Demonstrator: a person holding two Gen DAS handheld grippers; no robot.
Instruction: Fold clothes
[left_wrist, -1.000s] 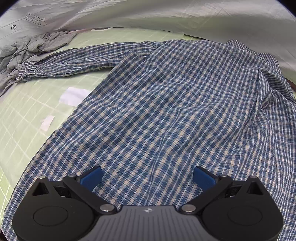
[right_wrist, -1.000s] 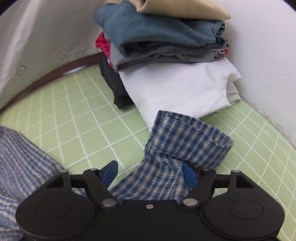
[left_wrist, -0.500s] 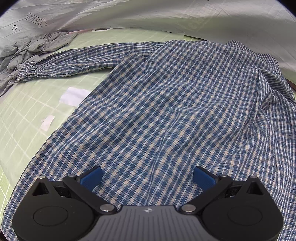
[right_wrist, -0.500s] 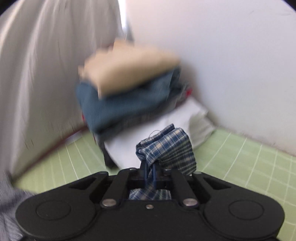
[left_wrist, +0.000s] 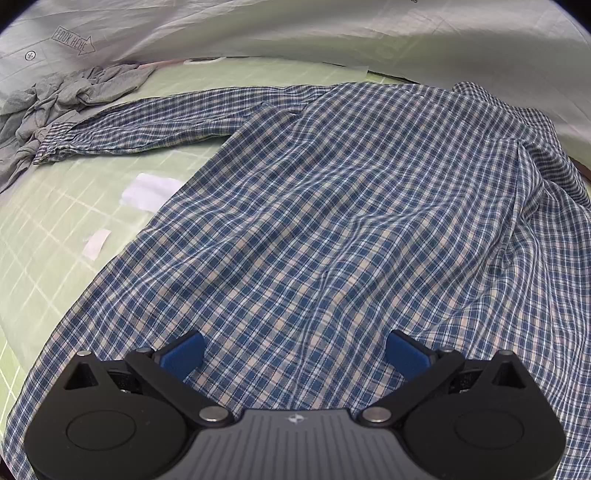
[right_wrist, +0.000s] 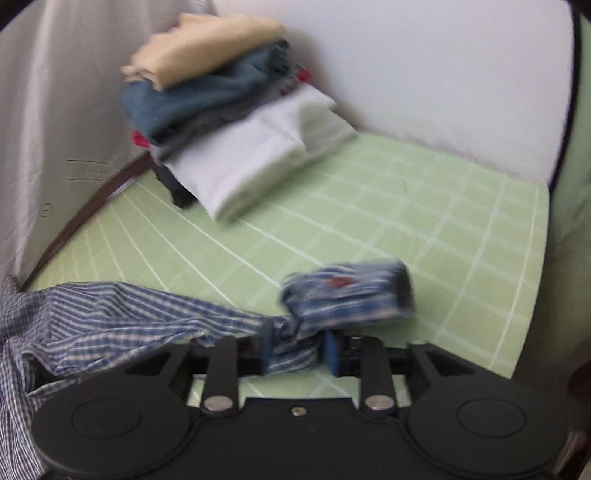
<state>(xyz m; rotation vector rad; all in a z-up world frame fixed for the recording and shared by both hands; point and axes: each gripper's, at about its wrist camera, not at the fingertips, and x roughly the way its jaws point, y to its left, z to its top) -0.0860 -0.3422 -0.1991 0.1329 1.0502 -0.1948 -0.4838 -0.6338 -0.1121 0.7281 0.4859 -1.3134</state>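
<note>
Gripping sleeve (right_wrist: 347, 295) | right tongs (right_wrist: 295, 350) clamped | left tongs (left_wrist: 295, 354) spread over shirt (left_wrist: 351, 221)

Left gripper (left_wrist: 294, 352) sits low over the plaid shirt (left_wrist: 351, 221) with its blue fingers (left_wrist: 183, 353) spread wide apart, nothing between them, pointing toward the far side. Right gripper (right_wrist: 295, 349) is pinched down on the shirt's sleeve (right_wrist: 291, 350), blue pads pressing the bunched fabric from both sides, with the cuff (right_wrist: 347, 295) sticking out just past the tips. That view's pretty blurry.
</note>
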